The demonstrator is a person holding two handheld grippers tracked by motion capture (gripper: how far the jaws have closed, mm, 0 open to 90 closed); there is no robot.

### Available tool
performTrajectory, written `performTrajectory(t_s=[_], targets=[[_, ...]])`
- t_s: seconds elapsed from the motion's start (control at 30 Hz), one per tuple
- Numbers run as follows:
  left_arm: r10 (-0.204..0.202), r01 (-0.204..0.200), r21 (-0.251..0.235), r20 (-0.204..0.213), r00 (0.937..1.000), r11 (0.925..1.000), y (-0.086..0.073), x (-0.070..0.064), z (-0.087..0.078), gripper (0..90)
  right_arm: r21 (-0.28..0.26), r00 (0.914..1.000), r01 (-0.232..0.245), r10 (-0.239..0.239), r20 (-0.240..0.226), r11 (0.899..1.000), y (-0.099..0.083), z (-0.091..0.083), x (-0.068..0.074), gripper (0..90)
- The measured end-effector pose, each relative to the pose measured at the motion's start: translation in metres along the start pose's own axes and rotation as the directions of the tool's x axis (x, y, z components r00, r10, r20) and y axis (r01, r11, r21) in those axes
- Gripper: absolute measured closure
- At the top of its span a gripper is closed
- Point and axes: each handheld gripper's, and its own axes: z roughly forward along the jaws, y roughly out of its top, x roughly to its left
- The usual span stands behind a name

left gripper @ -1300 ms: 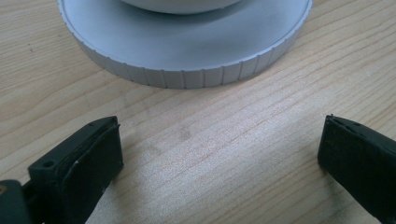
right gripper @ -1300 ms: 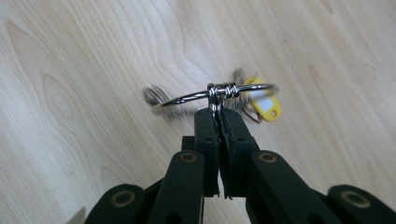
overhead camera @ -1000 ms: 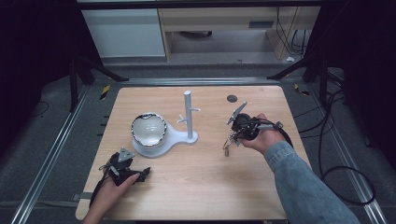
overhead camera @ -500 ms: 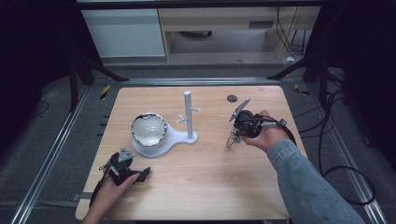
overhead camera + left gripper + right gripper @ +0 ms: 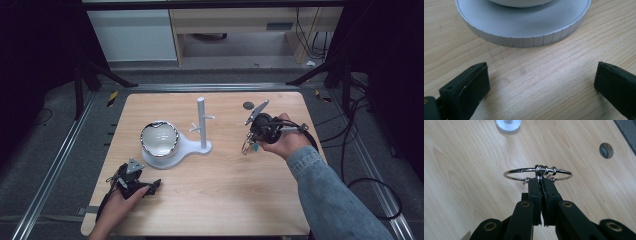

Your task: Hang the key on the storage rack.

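Ring (image 5: 537, 173) is clamped in my right gripper (image 5: 541, 179), jaws pinched tight on its near edge where three small silver loops sit on the wire. It's a thin chrome hoop, held roughly level above the bare wood, off the table (image 5: 235, 200). In the high view the right gripper (image 5: 248, 146) is right of centre, just right of the white stand (image 5: 202, 125), jaws angled down toward the tabletop, with something shiny at its tip; the ring itself is too small there to make out.

Left gripper (image 5: 150, 187) rests at the near left of the table, jaws spread wide with nothing between them. Its own view shows both black pads (image 5: 472, 87) apart over bare wood, pointing at the ribbed grey base (image 5: 524, 27) of the stand just beyond.

Stand has an upright post with short pegs on one end of the base and a shiny bowl (image 5: 159, 139) on the other, left end. Small dark disc (image 5: 606, 150) lies on the table far right, well apart from the ring.
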Motion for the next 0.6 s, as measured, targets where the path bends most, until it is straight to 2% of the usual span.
performTrajectory(t_s=[0.13,0.23,0.33,0.6], targets=[[0.0,0.0,0.0,0.0,1.0,1.0,0.0,0.0,0.0,0.0,-0.02,0.9999,-0.006,0.006,0.008,1.0,0.003,-0.007,-0.001,86.9],[0.0,0.0,0.0,0.0,1.0,1.0,0.0,0.0,0.0,0.0,-0.058,0.9997,-0.026,0.026,-0.005,0.998,0.005,-0.012,-0.004,86.8],[0.0,0.0,0.0,0.0,1.0,1.0,0.0,0.0,0.0,0.0,-0.054,0.9997,-0.018,0.019,0.014,0.998,0.007,-0.015,-0.006,86.8],[0.0,0.0,0.0,0.0,1.0,1.0,0.0,0.0,0.0,0.0,-0.062,0.9996,-0.013,0.015,0.025,0.998,0.012,-0.02,-0.007,86.8]])
